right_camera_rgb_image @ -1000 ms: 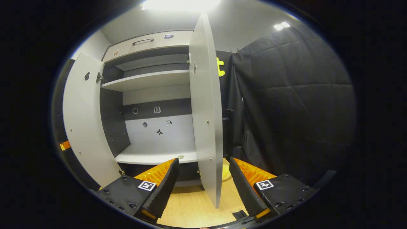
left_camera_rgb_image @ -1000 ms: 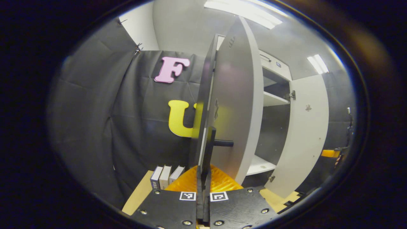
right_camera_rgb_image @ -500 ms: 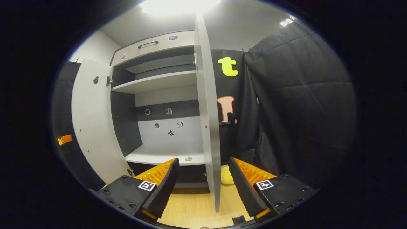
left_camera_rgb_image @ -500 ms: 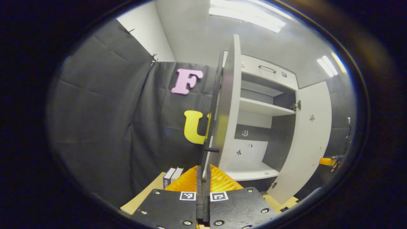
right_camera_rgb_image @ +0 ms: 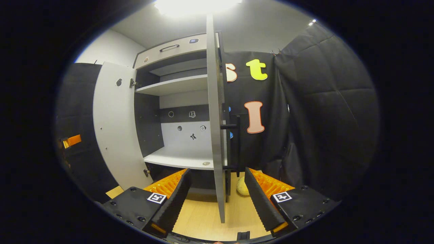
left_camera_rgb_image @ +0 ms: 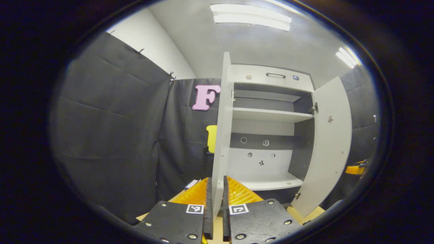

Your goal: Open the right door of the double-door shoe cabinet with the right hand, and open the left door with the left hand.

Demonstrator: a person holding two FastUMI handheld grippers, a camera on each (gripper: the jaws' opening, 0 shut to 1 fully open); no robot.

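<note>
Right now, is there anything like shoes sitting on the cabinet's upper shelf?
No, in the left gripper view the upper shelf of the shoe cabinet lies bare.

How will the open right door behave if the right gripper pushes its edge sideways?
The right door is a thin flat panel hung from the cabinet, so it would probably swing freely rather than bend. It looks rigid. The right gripper stands open astride its edge, so a nudge could move it.
</note>
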